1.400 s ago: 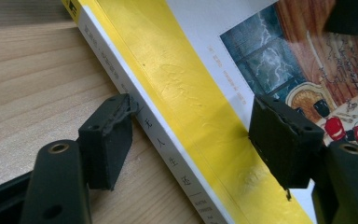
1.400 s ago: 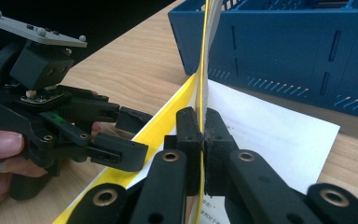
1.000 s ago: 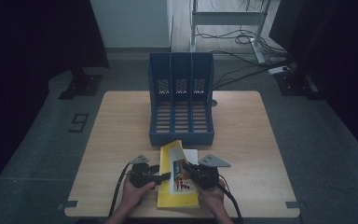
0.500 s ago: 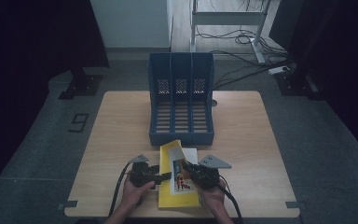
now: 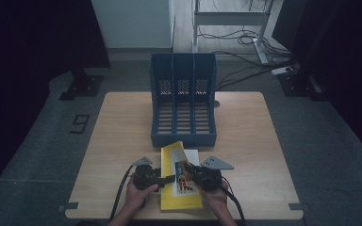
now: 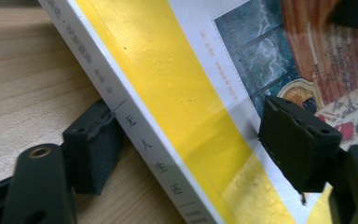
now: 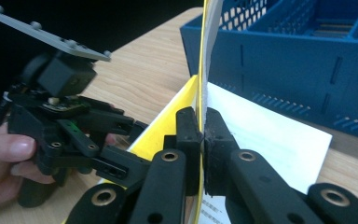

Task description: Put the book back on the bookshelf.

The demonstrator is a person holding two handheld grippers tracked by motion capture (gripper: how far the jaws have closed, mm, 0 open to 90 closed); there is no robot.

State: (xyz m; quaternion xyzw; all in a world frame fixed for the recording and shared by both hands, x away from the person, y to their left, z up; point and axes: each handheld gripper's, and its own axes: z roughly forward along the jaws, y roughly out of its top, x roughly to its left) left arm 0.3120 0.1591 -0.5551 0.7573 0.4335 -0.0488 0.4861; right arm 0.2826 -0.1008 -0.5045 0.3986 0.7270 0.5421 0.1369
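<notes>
Yellow book, long axis near-to-far before the blue rack: my right gripper pinches its cover; my left gripper straddles its spine, jaws open.

Between the left tool's jaws the white spine of the yellow book carries the Chinese title 无人生还 in black, with smaller print higher up too blurred to read, and far to that tool's left a "9" marks the floor.
</notes>
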